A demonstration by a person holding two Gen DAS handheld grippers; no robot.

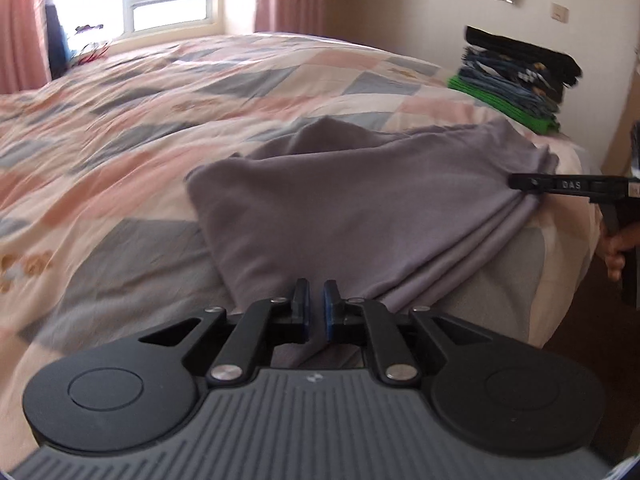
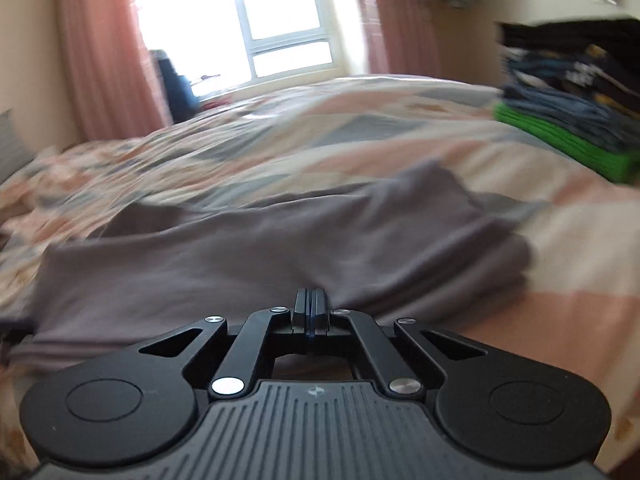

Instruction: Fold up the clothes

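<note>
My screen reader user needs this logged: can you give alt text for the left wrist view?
The left gripper, jaws slightly apart, sits at the near edge of a grey garment lying on a patchwork bedspread. The right gripper pinches the garment's bunched right edge, with folded clothes stacked behind.

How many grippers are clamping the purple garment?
1 for certain: the right gripper, shut on the purple garment's right edge. The left gripper stands slightly open at its near corner.
</note>
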